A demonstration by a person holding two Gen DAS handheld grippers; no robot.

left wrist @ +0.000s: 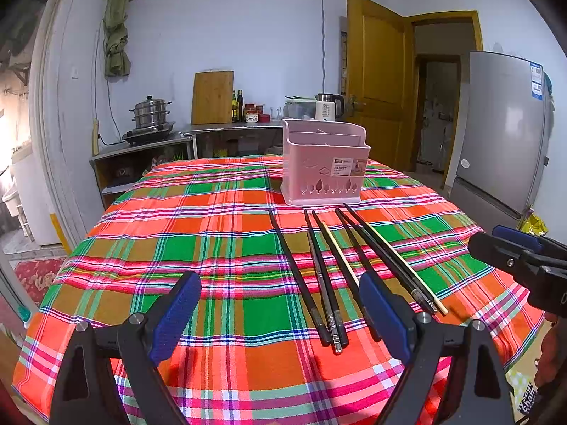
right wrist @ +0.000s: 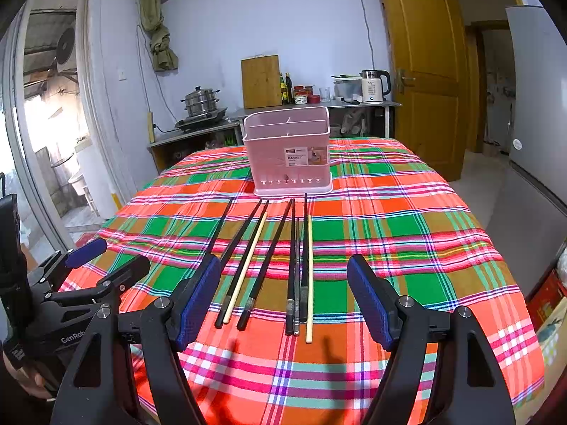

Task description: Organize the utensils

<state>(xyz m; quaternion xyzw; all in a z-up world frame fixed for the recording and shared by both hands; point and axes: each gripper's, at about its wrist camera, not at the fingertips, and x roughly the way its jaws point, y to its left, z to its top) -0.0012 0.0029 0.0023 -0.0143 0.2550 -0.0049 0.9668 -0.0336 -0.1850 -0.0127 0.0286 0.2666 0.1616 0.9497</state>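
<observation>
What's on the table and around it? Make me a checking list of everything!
Surface: table under a plaid tablecloth.
Job's things: pink basket, upright, looks empty; chopsticks lying loose in front of it, mostly black, two pale.
Clutter: nothing seen on the table.
Grippers: left gripper and right gripper both open, holding nothing.
Cables: one runs down the wall behind the kettle.
Surroundings: counter with steamer pot, cutting board, door, fridge.
</observation>
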